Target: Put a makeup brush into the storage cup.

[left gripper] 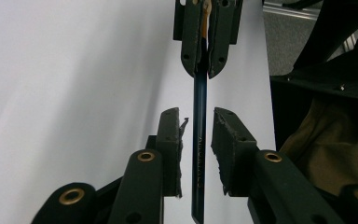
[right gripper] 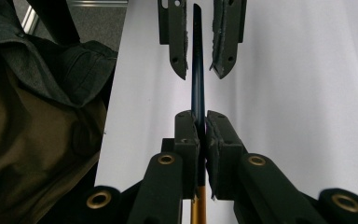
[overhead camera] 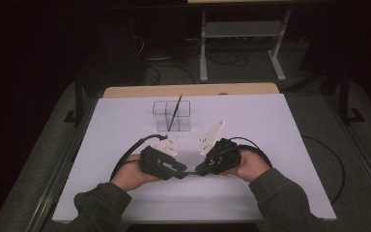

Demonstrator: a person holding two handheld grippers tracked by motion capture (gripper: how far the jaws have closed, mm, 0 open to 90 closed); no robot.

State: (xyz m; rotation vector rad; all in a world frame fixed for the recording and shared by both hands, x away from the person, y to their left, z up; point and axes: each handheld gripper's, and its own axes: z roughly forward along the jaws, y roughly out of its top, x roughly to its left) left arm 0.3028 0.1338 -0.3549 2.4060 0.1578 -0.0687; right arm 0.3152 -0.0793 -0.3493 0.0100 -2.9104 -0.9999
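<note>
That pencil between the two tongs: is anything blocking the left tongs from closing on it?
Nothing visible. The pencil lies bare in the gap of the left tongs, not yet pinched; the right tongs clamp its other end.

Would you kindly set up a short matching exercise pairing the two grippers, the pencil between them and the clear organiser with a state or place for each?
Things:
1. right gripper
2. left gripper
3. pencil
4. clear organiser

States or places:
A. jaws apart, either side of the shaft
B. far side of the table, one pencil standing in it
C. clamped on the shaft
D. spans both grippers

Pairs: 1-C, 2-A, 3-D, 4-B
</note>
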